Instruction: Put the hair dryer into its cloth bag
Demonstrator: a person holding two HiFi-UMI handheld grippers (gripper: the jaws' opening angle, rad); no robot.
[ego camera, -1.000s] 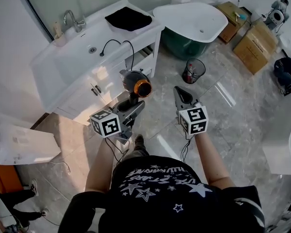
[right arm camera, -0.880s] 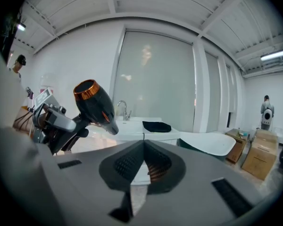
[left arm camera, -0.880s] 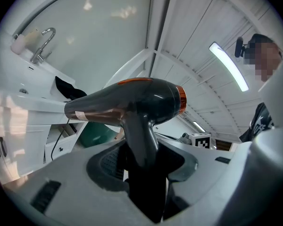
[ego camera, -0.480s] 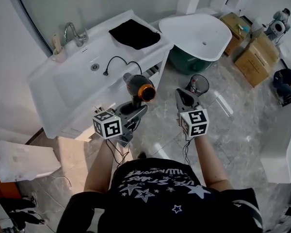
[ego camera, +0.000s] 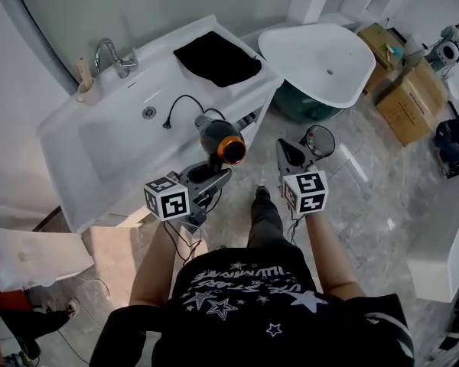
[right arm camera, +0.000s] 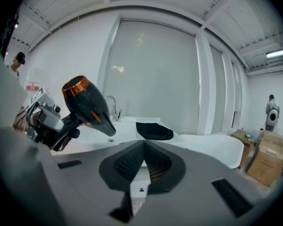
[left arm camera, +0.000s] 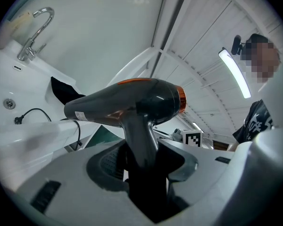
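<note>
Largely hidden, the handle of the hair dryer sits clamped in the left gripper; the right gripper has its jaws together. The cloth bag lies at twelve o'clock on the white vanity.

Your hair dryer is dark, glossy grey with an orange ring at one end. Your left tongs clamp its handle, so the barrel sits crosswise above them, in the air by the front edge of the white surface. Its black cord loops onto that surface, with the plug near the drain. The cloth bag is black and lies flat at the surface's right end.
</note>
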